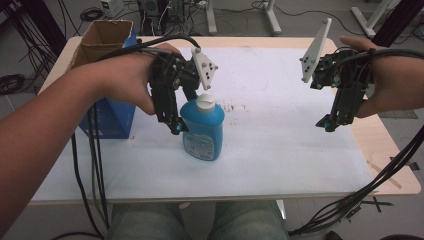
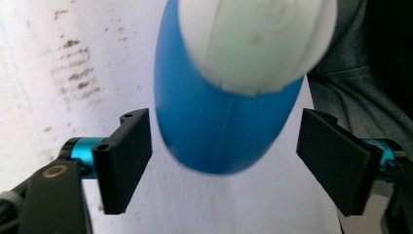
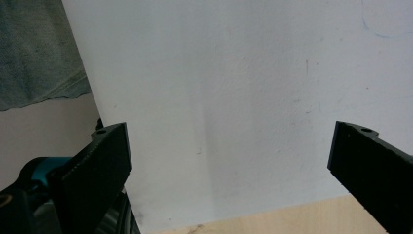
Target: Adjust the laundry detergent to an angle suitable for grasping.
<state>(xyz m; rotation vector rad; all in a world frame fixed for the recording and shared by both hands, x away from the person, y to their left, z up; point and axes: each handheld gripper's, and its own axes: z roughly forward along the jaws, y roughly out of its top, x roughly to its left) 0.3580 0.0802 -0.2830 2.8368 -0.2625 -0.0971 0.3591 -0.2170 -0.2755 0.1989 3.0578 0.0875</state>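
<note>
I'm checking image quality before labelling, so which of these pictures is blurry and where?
Left gripper view: the blue bottle and its white cap are soft, too close to focus, while the stained table cover behind stays fairly clear. Right gripper view: dim, flat light. High view: sharp overall, edges slightly curved.

This looks like a robotics lab. The pale wooden worktop, covered by a white sheet, stands on a grey floor. Beyond the worktop's far edge lie tangled black cables, electronic boxes and white metal stand legs. Bundled black cables hang over the worktop's near edge.
</note>
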